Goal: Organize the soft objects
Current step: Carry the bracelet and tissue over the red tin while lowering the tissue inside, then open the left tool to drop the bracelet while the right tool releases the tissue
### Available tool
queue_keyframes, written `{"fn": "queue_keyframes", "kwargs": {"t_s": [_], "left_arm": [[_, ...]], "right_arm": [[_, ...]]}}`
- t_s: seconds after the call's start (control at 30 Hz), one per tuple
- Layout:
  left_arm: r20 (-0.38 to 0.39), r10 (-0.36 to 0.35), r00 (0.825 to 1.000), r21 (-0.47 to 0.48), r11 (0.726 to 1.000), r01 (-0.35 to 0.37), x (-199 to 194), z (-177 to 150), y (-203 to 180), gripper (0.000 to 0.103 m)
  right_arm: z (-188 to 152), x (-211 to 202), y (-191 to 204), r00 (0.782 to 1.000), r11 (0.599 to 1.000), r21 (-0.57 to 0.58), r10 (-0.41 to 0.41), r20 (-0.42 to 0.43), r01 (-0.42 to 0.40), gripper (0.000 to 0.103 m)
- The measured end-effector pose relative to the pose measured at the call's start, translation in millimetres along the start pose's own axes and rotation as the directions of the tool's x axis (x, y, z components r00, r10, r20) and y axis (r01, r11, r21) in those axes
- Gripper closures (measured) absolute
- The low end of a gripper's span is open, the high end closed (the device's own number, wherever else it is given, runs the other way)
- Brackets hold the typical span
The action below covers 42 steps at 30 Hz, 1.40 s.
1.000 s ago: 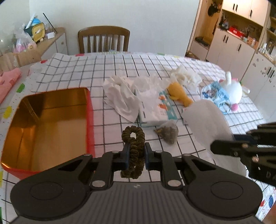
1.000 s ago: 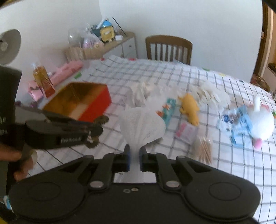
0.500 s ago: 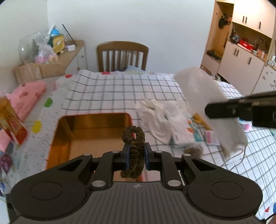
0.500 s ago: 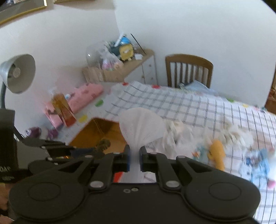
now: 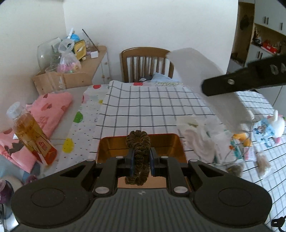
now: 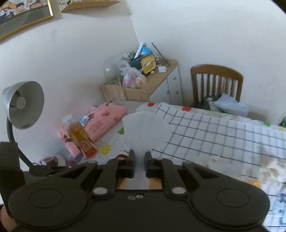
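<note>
Left wrist view has the left gripper [image 5: 141,161] clamped tight on a dark olive hair scrunchie [image 5: 138,157], whose loops stand up above the fingertips and hang a little below them. Directly beyond and beneath it sits an open tin box [image 5: 176,142] with a gold inside and red rim, resting on the checked tablecloth [image 5: 152,110]. Only this view shows the heap at the right of the table: crumpled white cloths [image 5: 194,139], a yellow soft toy [image 5: 242,139] and a white plush toy [image 5: 277,125]. At upper right the right gripper [image 5: 205,87] comes in from the side, holding a white cloth [image 5: 200,66] that spreads above it and hangs below. A bottle of amber liquid [image 5: 30,132] stands at the left, by a folded pink cloth [image 5: 51,107], with a wooden chair [image 5: 146,62] at the far end of the table.

Right wrist view shows the right gripper [image 6: 139,165] closed on the white cloth [image 6: 145,130], which fans out just past the fingertips and hides what lies behind it. Only a sliver of the tin's gold inside [image 6: 155,183] shows under the fingers. Unseen from the other side are a grey desk lamp [image 6: 23,105] at the left and a framed picture [image 6: 23,16] on the wall. The bottle [image 6: 80,139] and the chair [image 6: 216,83] appear here too, and the right part of the table is blurred.
</note>
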<state>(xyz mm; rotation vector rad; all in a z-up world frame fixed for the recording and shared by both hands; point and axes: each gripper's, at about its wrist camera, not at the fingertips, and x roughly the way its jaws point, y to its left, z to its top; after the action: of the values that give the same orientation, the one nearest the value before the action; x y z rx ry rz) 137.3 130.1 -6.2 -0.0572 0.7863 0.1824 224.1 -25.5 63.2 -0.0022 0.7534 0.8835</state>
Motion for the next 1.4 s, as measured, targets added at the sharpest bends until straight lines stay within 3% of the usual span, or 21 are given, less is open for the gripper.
{"fn": "queue_keyframes", "kwargs": {"t_s": [0.27, 0.57, 1.03, 1.4], "left_arm": [[-0.064, 0.026, 0.998, -0.018, 0.999, -0.027, 27.1, -7.6, 21.5, 0.087], [-0.132, 0.052, 0.99, -0.04, 0.997, -0.058, 66.3, -13.6, 41.9, 0.087], [-0.225, 0.008, 0.974, -0.023, 1.0, -0.013, 120.5, -9.8, 35.3, 0.087], [-0.276, -0.01, 0.961, -0.025, 1.0, 0.004, 139.8, -18.0, 29.0, 0.087]], "right_arm": [[-8.2, 64.6, 7.8, 0.996, 0.997, 0.06, 0.059, -0.073, -0.054, 0.093], [-43.2, 120.3, 1.7, 0.976, 1.0, 0.028, 0.021, -0.218, -0.015, 0.092], [-83.3, 158.7, 6.2, 0.926, 0.994, -0.11, -0.068, -0.371, 0.029, 0.092], [-89.7, 161.0, 17.9, 0.924, 0.971, -0.239, -0.105, -0.368, 0.015, 0.082]]}}
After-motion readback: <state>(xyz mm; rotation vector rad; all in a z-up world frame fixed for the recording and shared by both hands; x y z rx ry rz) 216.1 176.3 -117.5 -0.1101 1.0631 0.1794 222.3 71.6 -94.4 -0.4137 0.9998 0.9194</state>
